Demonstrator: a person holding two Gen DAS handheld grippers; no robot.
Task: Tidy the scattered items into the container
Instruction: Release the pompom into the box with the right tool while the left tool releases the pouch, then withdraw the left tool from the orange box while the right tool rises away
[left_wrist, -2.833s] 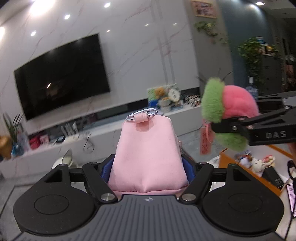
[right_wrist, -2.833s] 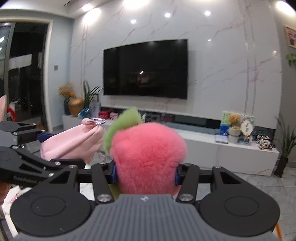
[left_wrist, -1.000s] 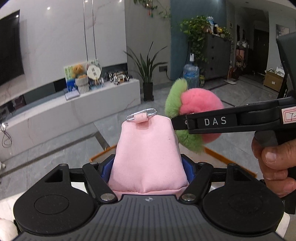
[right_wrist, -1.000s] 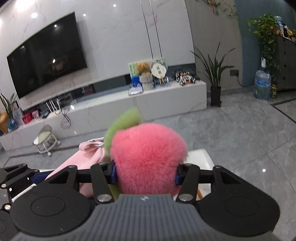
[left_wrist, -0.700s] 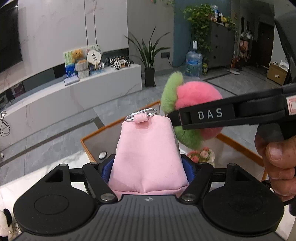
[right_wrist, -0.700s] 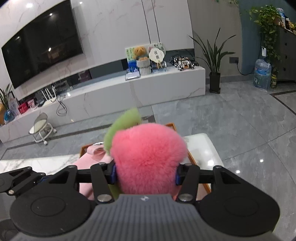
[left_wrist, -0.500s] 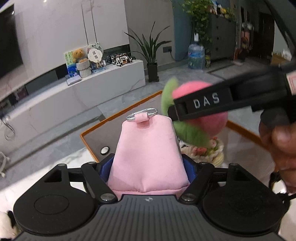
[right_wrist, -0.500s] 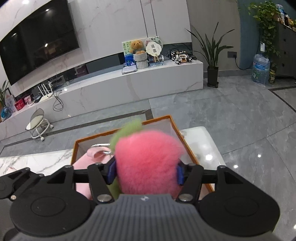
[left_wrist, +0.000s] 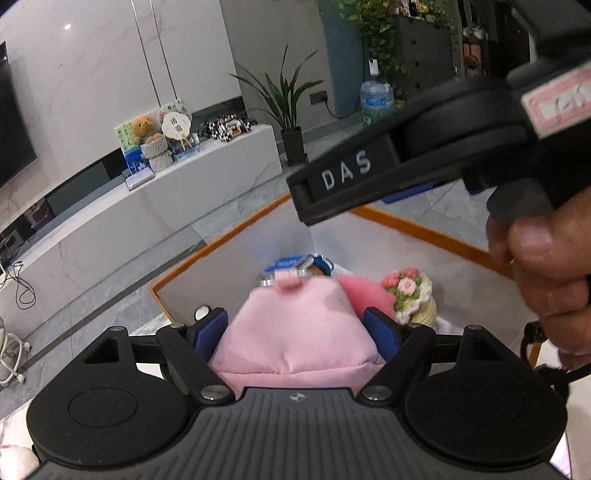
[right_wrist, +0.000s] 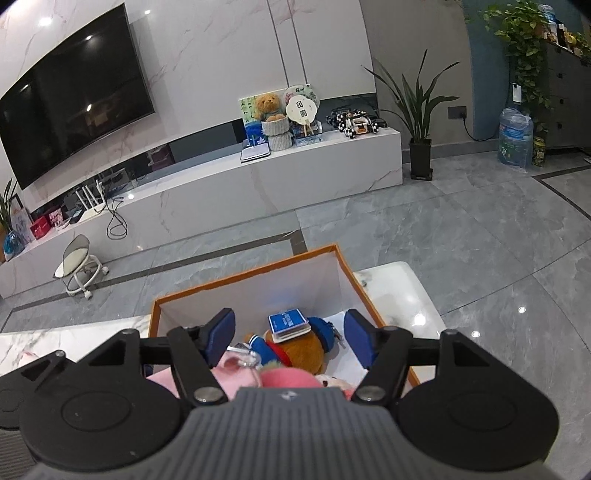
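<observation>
The container is an orange-rimmed box with white walls (left_wrist: 236, 273), also in the right wrist view (right_wrist: 258, 284). My left gripper (left_wrist: 295, 325) has opened over the box; the pink pouch (left_wrist: 295, 332) with a metal clip (left_wrist: 286, 271) sits loosely between its blue pads. My right gripper (right_wrist: 290, 332) is open and empty above the box. The pink and green plush ball (left_wrist: 364, 295) lies inside the box, also seen in the right wrist view (right_wrist: 288, 378). The box also holds a brown plush bear (right_wrist: 301, 350), a blue card pack (right_wrist: 288, 321) and a crocheted flower piece (left_wrist: 410, 291).
The box stands on a white marble table (right_wrist: 391, 284) whose edge drops to a grey tiled floor. The right gripper's body (left_wrist: 406, 162) hangs close above the left one. A white plush toy (left_wrist: 14, 458) lies at the table's left. A white TV bench (right_wrist: 258, 184) stands behind.
My right gripper opened and the pink and green plush ball dropped into the box. My left gripper's jaws have spread apart around the pink pouch. Both grippers tilted down over the box.
</observation>
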